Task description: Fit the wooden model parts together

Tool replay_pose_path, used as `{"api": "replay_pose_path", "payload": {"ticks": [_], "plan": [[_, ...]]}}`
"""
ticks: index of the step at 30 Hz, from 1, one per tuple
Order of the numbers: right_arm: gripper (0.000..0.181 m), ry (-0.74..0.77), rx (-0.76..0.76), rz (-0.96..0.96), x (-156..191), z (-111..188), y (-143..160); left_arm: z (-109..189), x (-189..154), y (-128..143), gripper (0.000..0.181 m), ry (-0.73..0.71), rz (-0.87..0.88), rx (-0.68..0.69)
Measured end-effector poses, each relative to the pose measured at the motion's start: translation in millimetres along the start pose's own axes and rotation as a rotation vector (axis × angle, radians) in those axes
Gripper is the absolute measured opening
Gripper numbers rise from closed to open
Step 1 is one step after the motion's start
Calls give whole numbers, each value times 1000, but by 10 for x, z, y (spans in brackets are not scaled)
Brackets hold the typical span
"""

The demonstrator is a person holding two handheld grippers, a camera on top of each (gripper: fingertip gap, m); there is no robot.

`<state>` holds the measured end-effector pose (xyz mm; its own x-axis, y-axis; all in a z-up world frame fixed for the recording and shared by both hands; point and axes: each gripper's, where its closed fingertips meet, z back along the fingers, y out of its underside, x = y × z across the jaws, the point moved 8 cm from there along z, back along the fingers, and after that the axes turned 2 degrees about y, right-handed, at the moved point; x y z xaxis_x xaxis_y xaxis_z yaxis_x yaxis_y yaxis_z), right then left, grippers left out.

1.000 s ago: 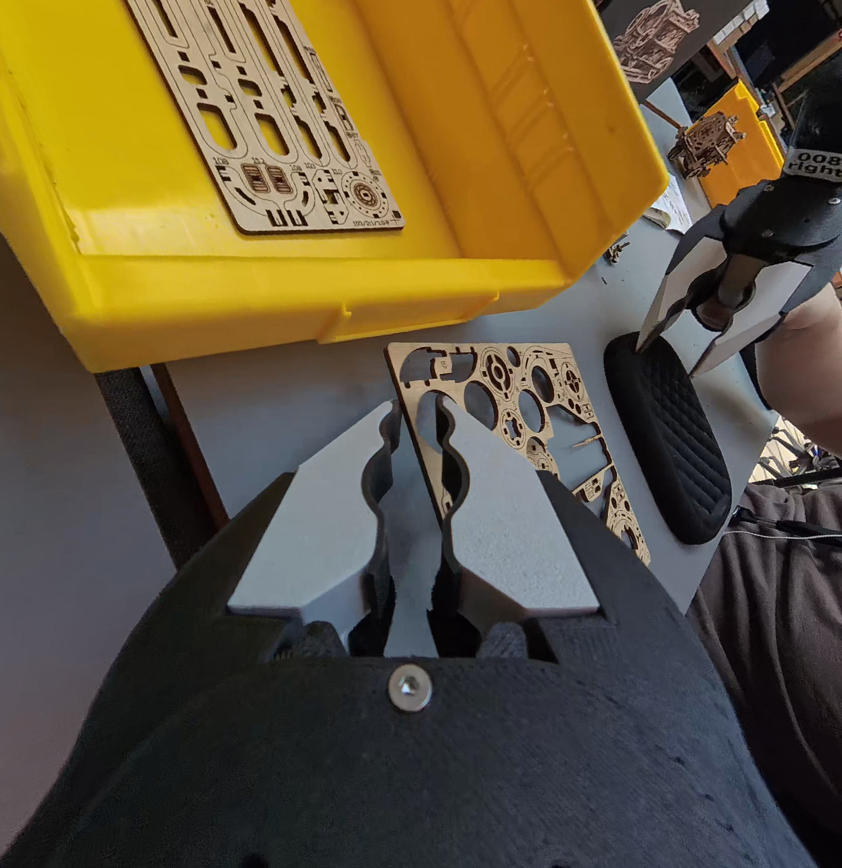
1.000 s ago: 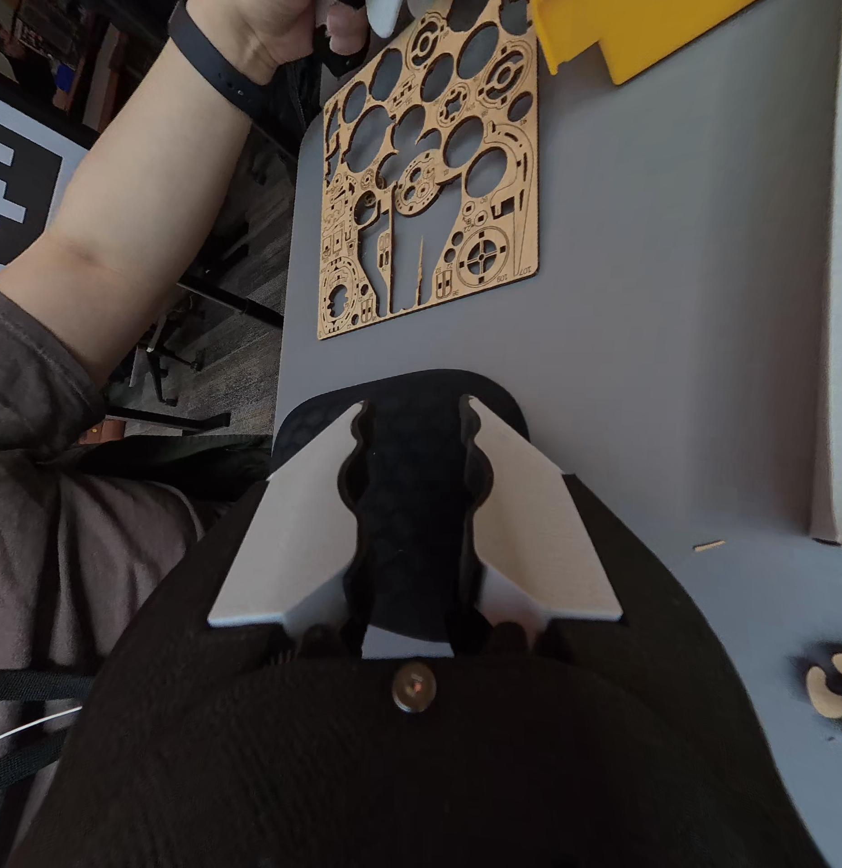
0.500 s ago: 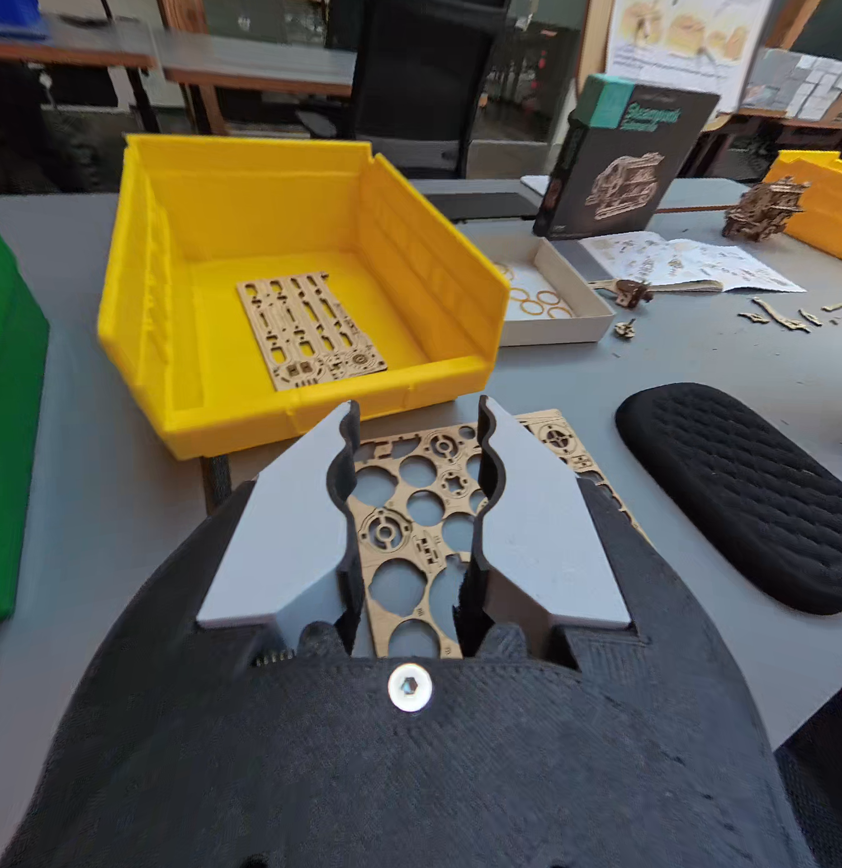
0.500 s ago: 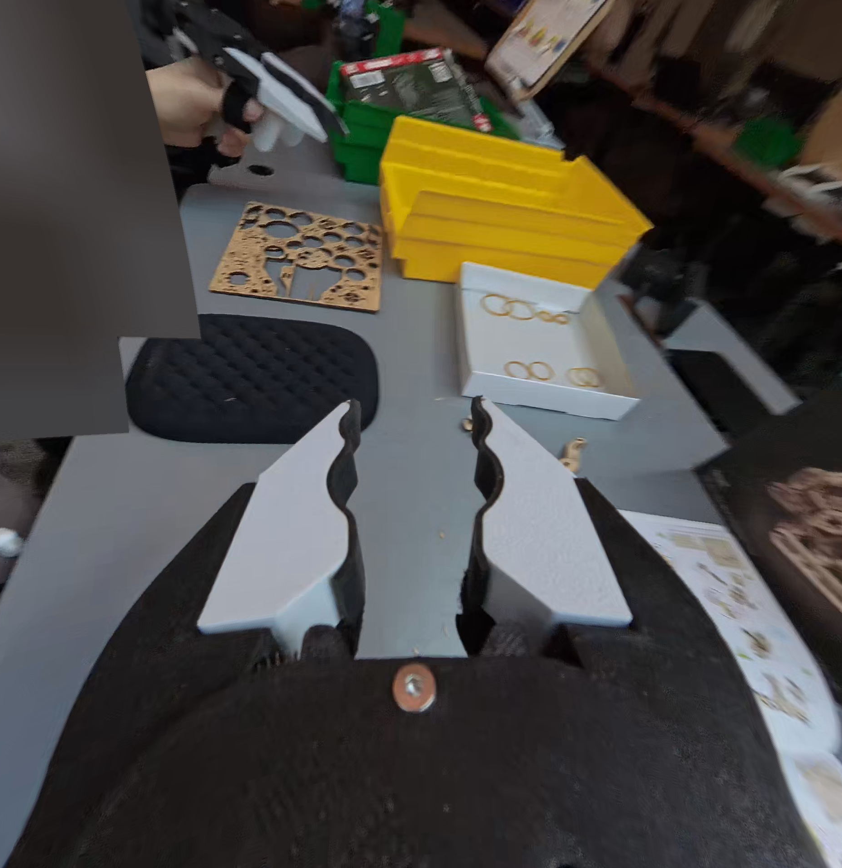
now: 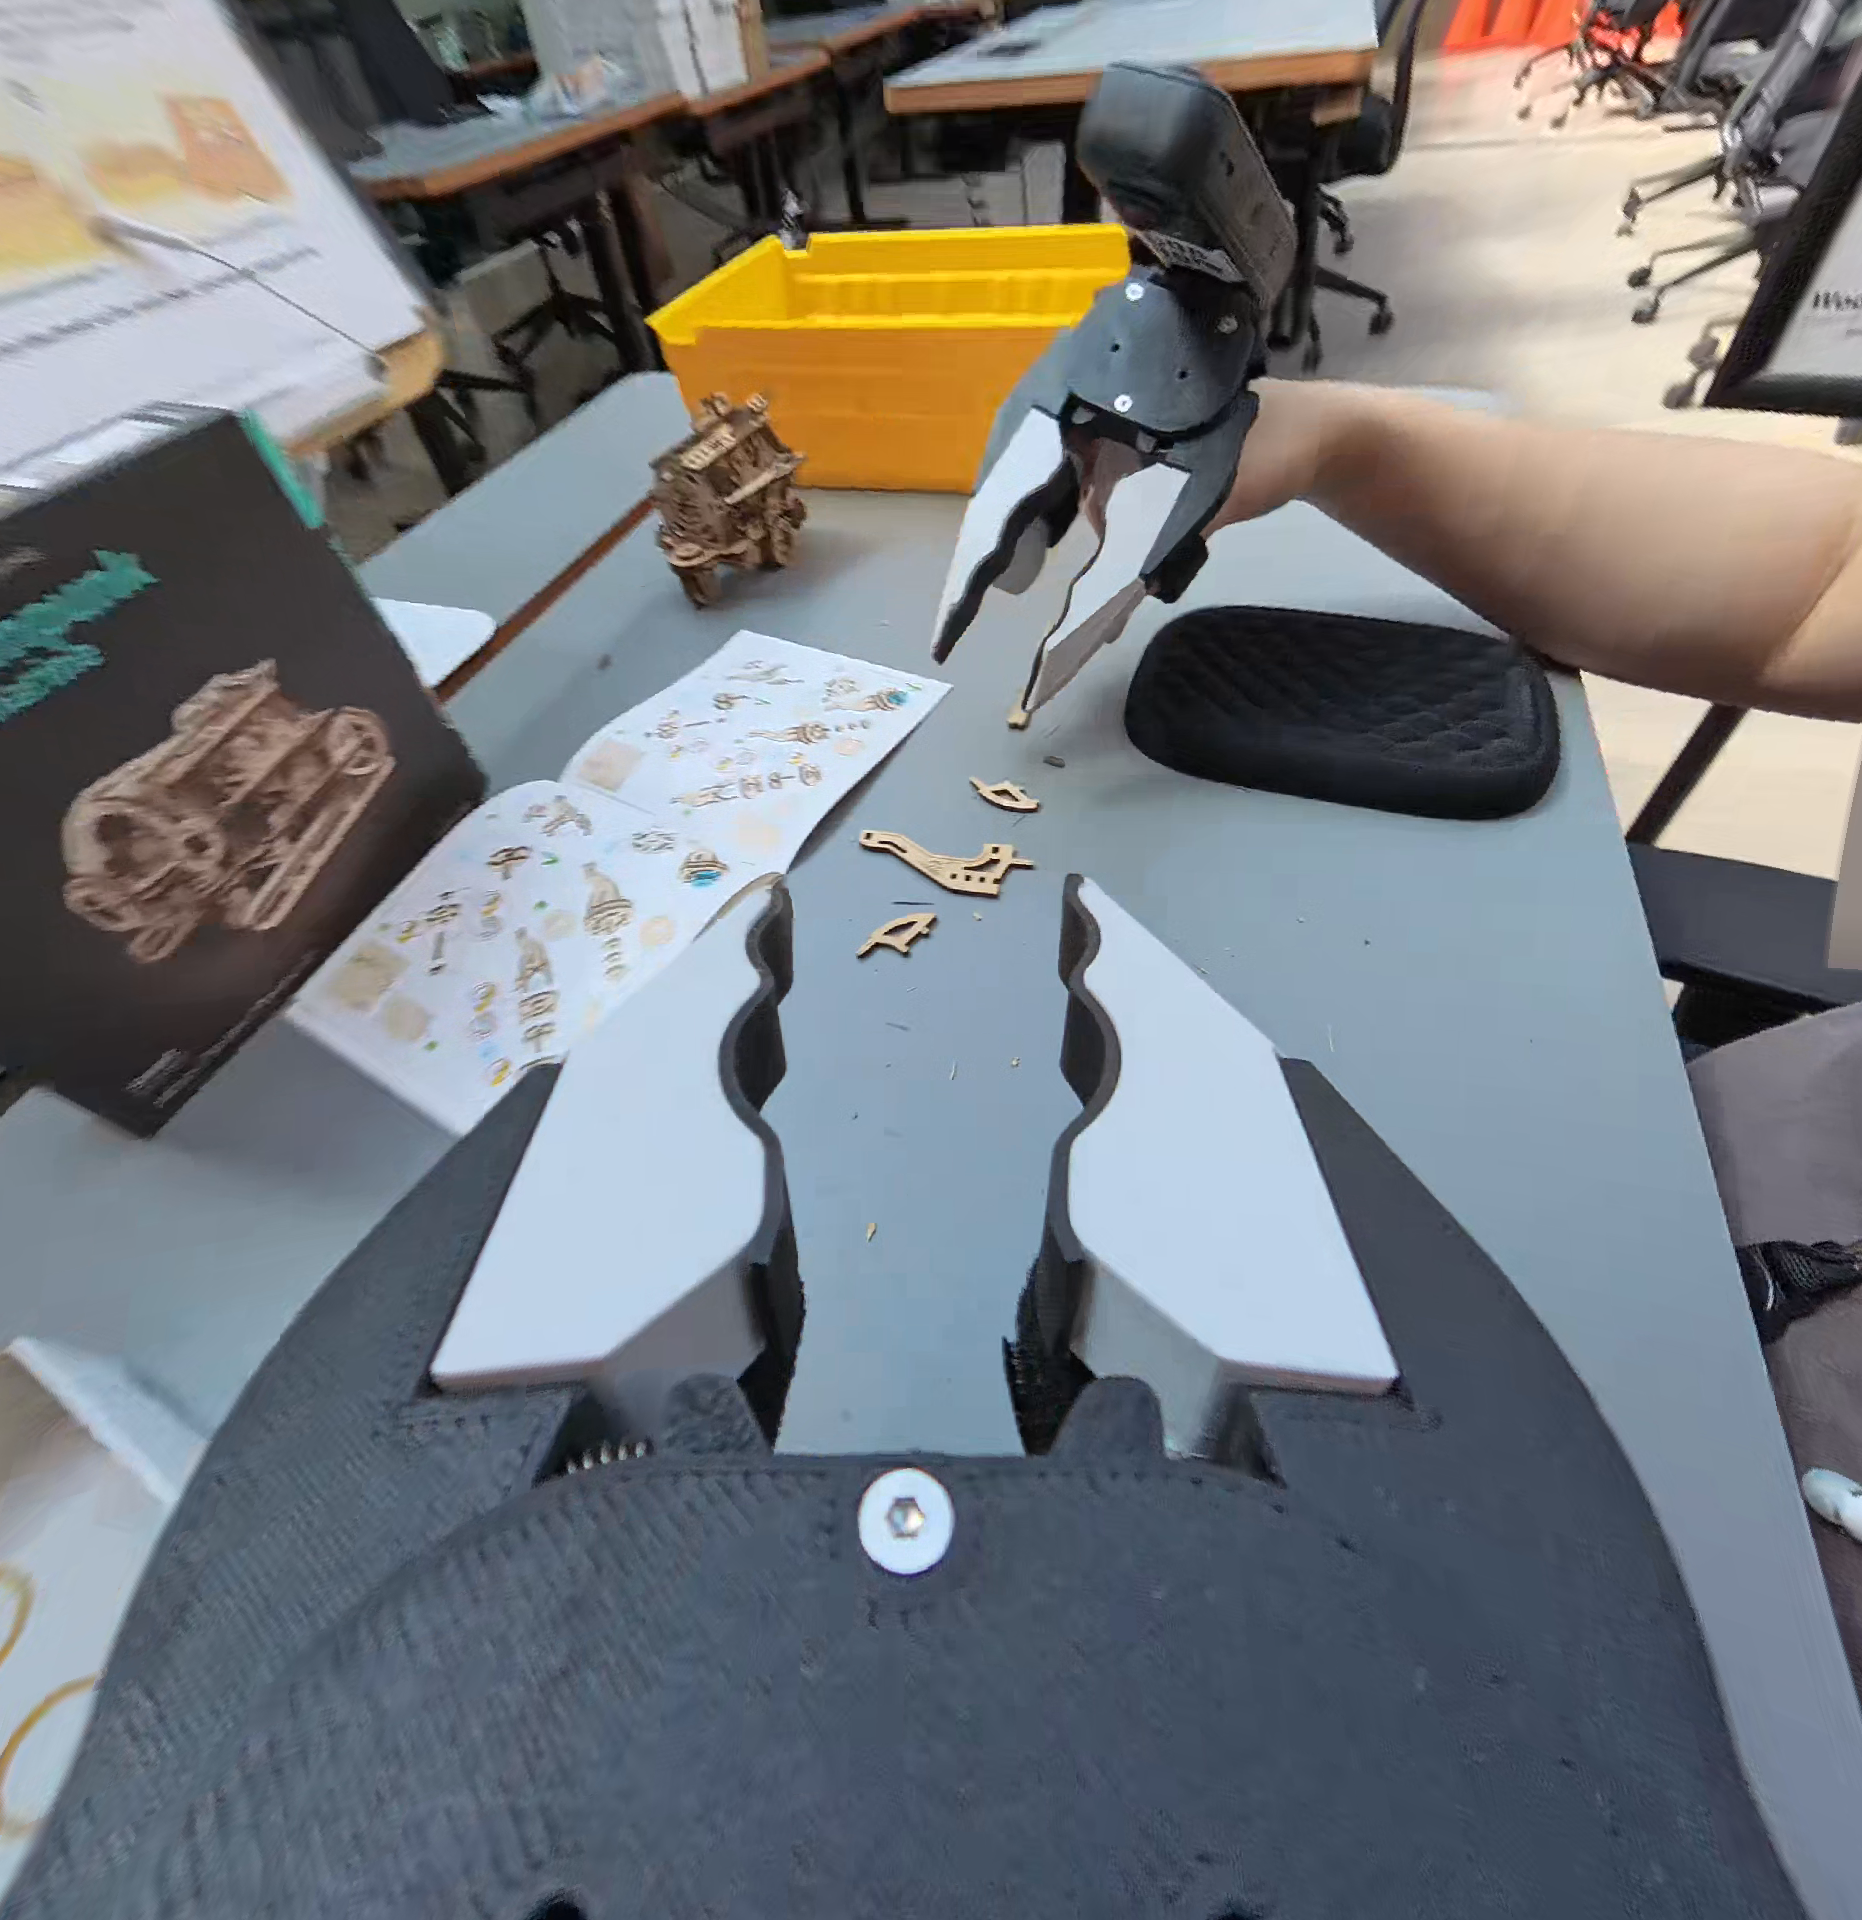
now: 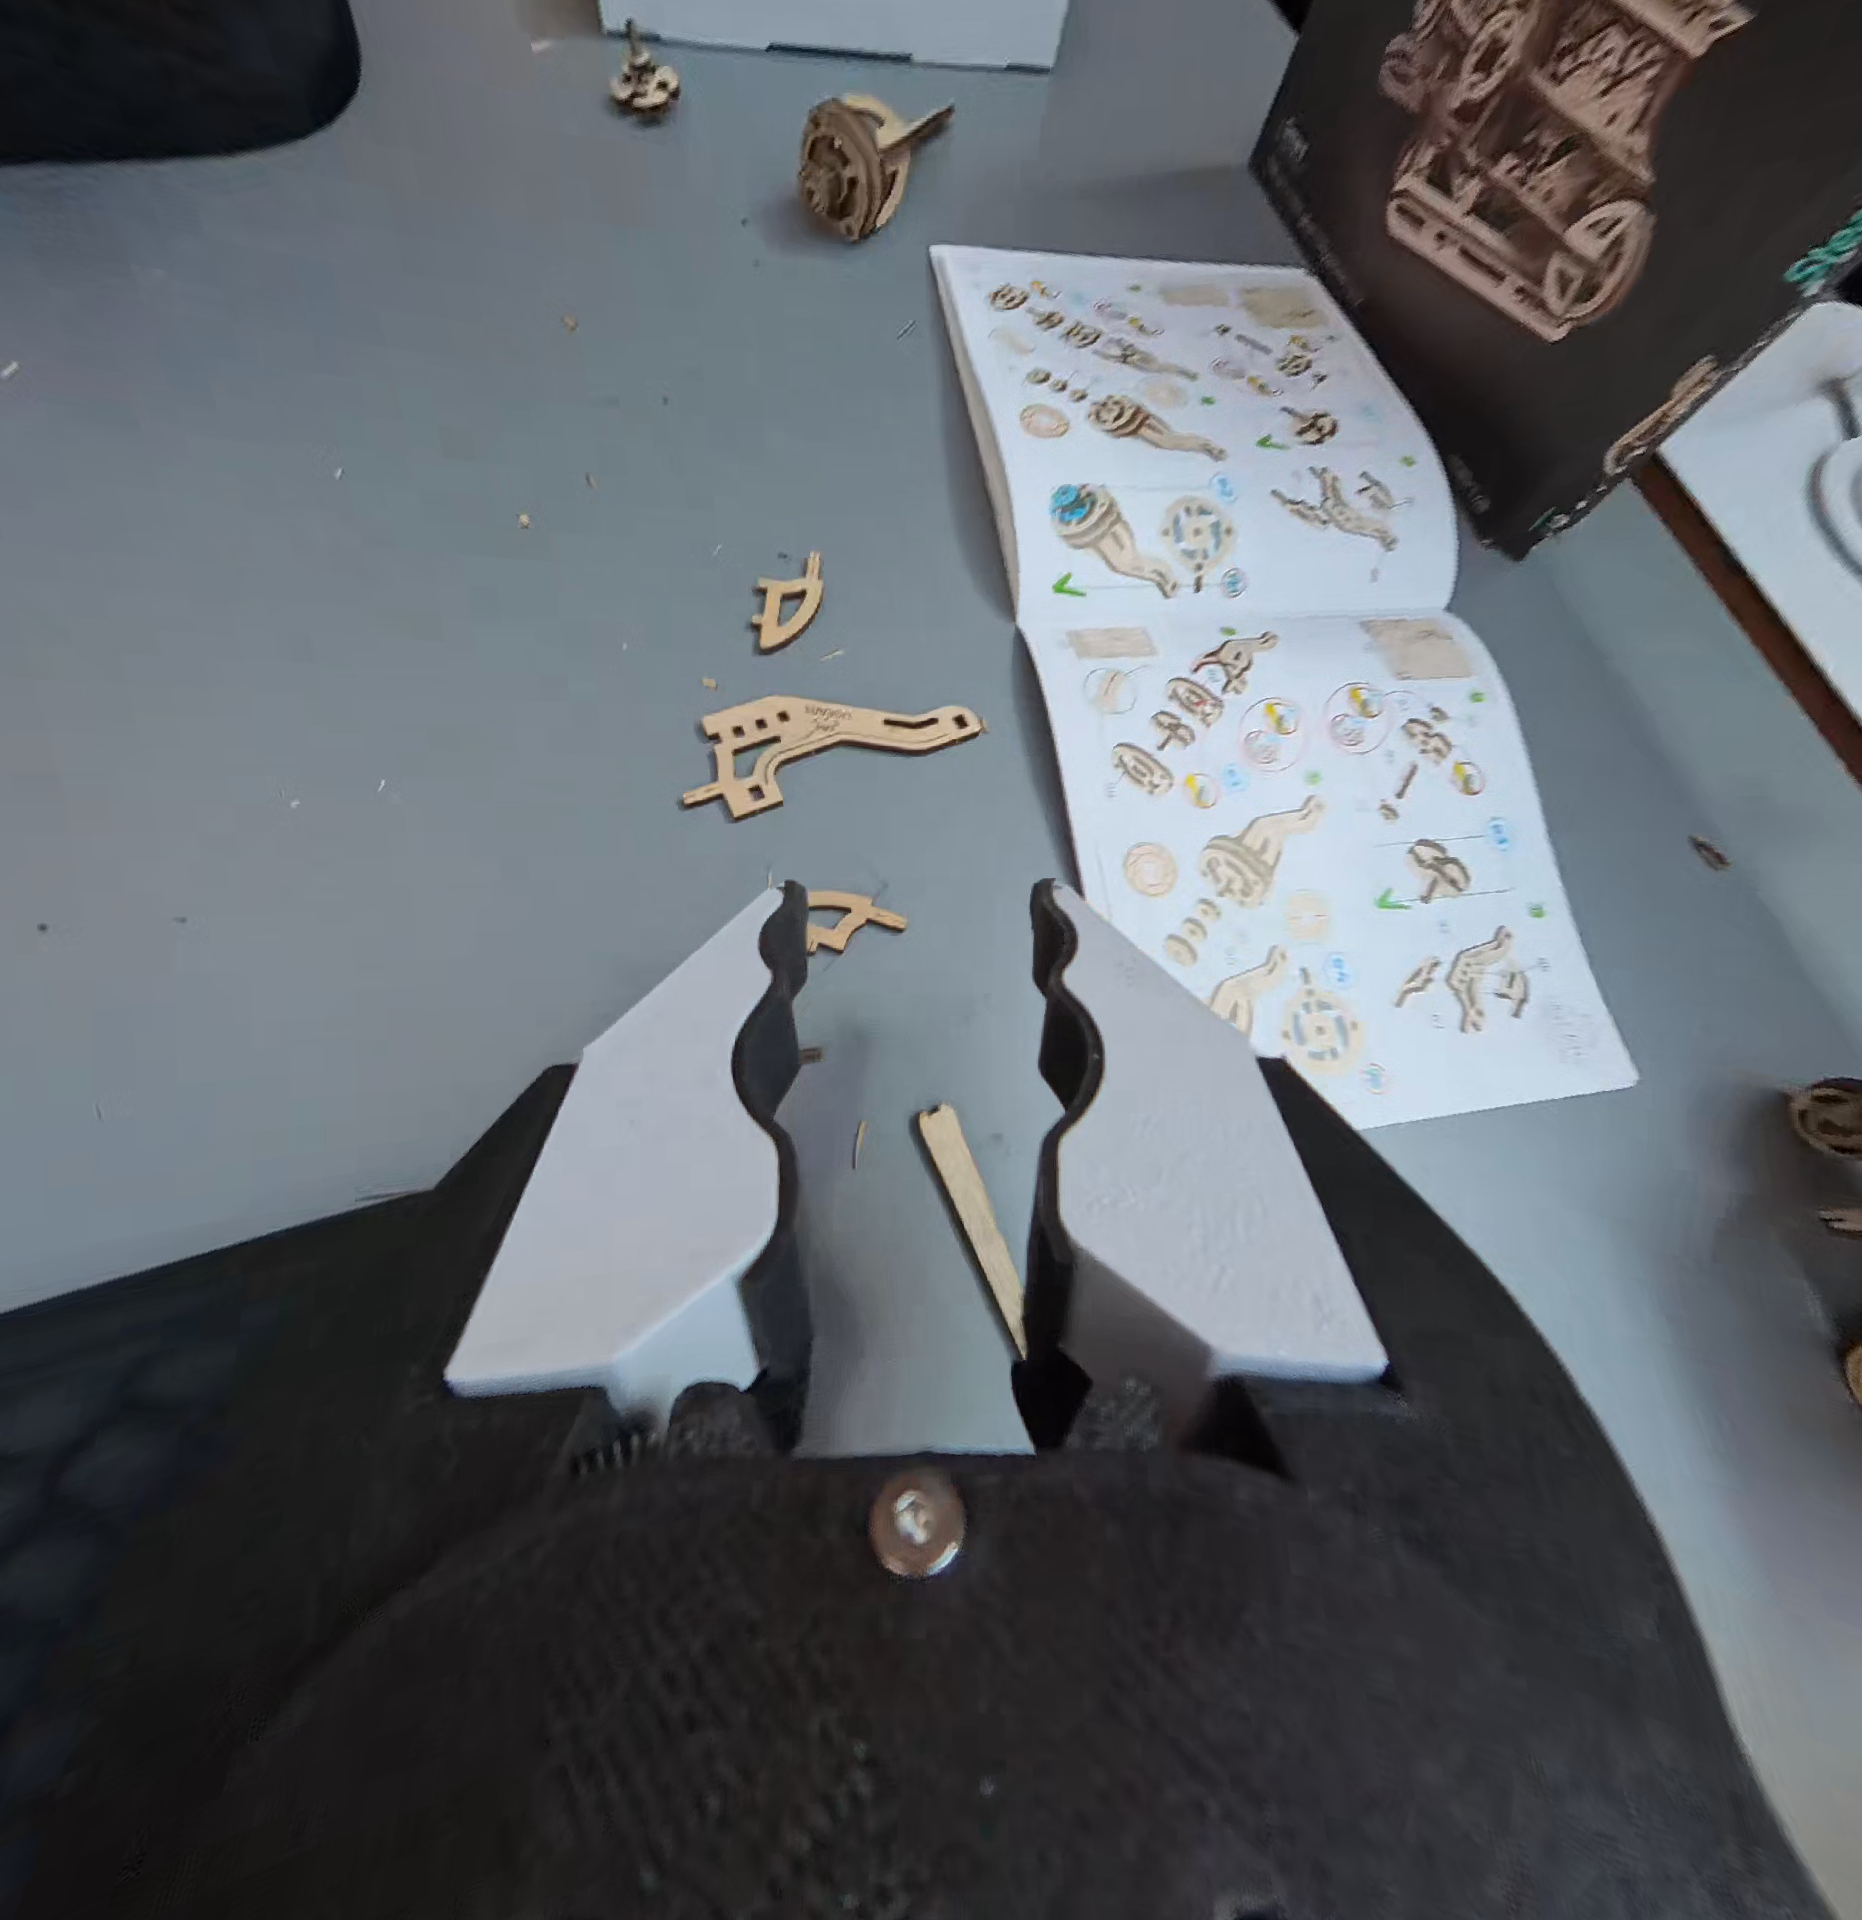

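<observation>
Three flat wooden parts lie on the grey table: a long arm piece (image 5: 948, 862) (image 6: 802, 743), a small curved piece (image 5: 896, 935) (image 6: 787, 608) and a small arc piece (image 5: 1005, 795) (image 6: 849, 920). My left gripper (image 5: 922, 904) is open and empty, just short of them. My right gripper (image 6: 916, 899) is open and low over the table, and it also shows in the left wrist view (image 5: 984, 665). The arc piece is at its left fingertip. A thin wooden stick (image 6: 974, 1216) lies between its fingers, close to the right one.
An open instruction booklet (image 5: 636, 883) (image 6: 1270, 675) and a dark kit box (image 5: 179, 758) (image 6: 1529, 208) lie beside the parts. A black pad (image 5: 1342, 707), a built wooden model (image 5: 727, 499), a yellow bin (image 5: 885, 343) and a wheel assembly (image 6: 854, 166) stand around. My right fingertips sit around 20 cm from my left ones. The small arc piece (image 5: 1005, 795) is closer to my right gripper, around 4 cm from its tips; the left tips are 20 cm off. It turns up in the right wrist view (image 6: 818, 907) as well.
Both grippers have swung away from the punched wooden sheet and the yellow bin to the loose parts by the booklet. The left jaws have opened wider. The right gripper has come down low.
</observation>
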<state>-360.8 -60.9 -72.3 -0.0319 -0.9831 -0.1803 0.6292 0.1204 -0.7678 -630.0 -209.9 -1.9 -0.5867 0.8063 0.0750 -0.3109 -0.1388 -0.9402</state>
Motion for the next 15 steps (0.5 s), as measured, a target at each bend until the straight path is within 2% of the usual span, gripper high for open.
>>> {"api": "replay_pose_path", "payload": {"ticks": [3, 7, 11, 12, 15], "plan": [[45, -127, 38, 33, 44, -142, 19, -641, 43, -28, 42, 127, -3, 108], [43, -226, 115, 77, -34, -325, -89, -1102, 245, -169, 33, 228, 79, 79], [42, -375, 91, -52, 87, -470, -151, -1235, 504, -168, 30, 212, 159, 55], [43, -366, 69, -56, 146, -492, -148, -1226, 522, -132, 30, 207, 171, 49], [43, -234, 130, 61, 234, -560, -78, -1151, 538, 18, 28, 184, 183, 17]]}}
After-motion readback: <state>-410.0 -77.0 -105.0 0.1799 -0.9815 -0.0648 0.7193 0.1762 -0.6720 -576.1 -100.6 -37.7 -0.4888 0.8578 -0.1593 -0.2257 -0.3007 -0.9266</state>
